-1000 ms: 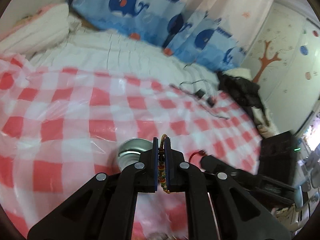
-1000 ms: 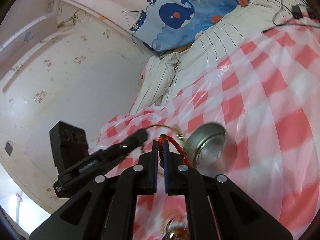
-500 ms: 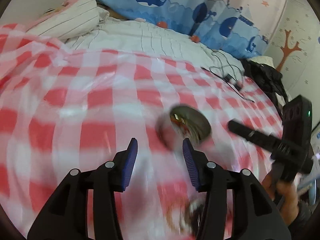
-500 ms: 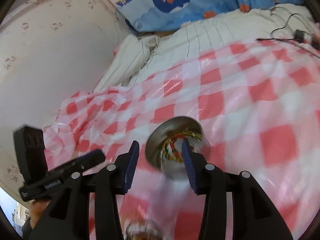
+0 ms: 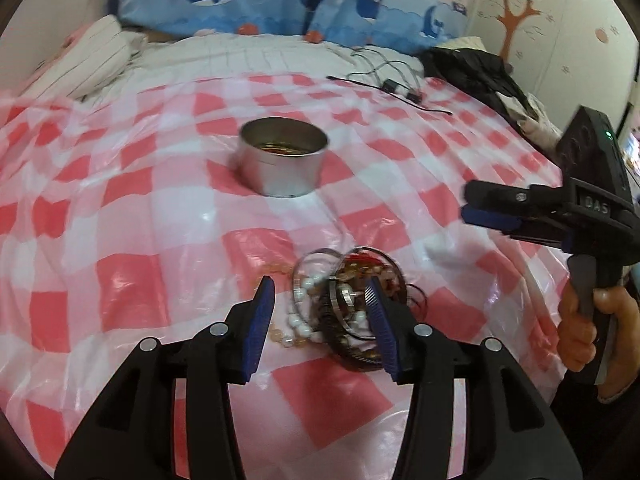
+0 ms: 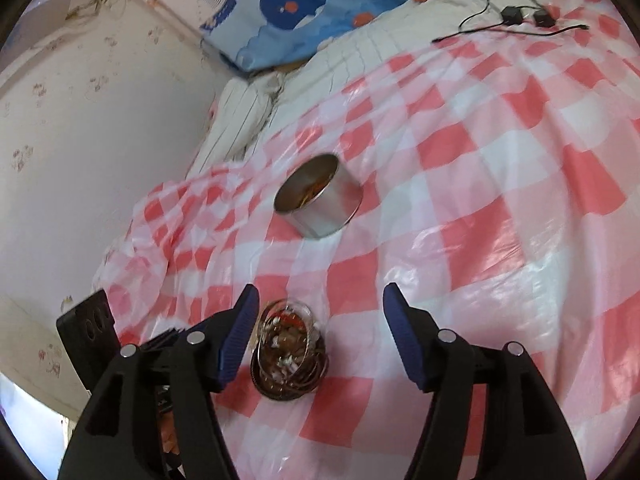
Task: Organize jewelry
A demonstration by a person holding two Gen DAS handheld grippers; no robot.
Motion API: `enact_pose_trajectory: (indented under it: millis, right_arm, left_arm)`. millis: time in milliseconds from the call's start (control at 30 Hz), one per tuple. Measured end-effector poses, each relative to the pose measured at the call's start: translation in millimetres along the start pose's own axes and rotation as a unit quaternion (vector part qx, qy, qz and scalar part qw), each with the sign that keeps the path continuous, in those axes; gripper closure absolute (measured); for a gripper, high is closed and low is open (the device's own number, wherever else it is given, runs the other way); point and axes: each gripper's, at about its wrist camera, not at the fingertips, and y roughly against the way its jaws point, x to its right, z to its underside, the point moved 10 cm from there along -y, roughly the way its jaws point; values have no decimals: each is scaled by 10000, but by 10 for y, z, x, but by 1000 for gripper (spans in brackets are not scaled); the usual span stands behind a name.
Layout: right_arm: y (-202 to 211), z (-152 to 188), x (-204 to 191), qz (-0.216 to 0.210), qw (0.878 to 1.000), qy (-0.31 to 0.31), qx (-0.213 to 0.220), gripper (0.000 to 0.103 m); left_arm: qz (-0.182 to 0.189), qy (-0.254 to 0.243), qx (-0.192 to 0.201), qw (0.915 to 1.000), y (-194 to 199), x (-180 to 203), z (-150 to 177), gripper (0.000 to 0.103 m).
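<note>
A bed under a glossy red-and-white checked plastic sheet [image 5: 132, 280] fills both views. One round metal tin [image 5: 282, 162] sits at twelve o'clock from the left gripper [image 5: 320, 312], some jewelry already inside. One tangled heap of bangles and bead strings [image 5: 344, 312] lies between its wide-open, empty jaws. The right gripper [image 6: 318, 336] hovers equally wide, holding nothing. The pieces look light, slippery and snag-prone; pinch one stiff bangle rim. Individual pieces are too blurred to count, perhaps a dozen.
</note>
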Motion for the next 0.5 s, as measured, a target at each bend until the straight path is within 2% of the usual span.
enact_pose_trajectory:
  millis: [67,200,433,467,500]
  right_arm:
    - [-36,4,-6,-99,9999,-78,-39,36]
    - [-40,-25,73,-212,9993,-309,-16,34]
    - [-71,-49,119,-266,9987,-437,-61,32]
    - [-74,-47,114,-267,9987,-435,-66,31]
    - [-74,-49,111,-275,9987,-434,-68,30]
  left_arm:
    - [68,-49,14,10000,-30,56,-12,58]
    - [347,62,-31,9994,-123,125,-52,58]
    - [760,516,-408,9949,-339,104,46,59]
    - [755,517,-469,9947,-357,100,67,69]
    - [562,451,-515,9961,-364,67,84,78]
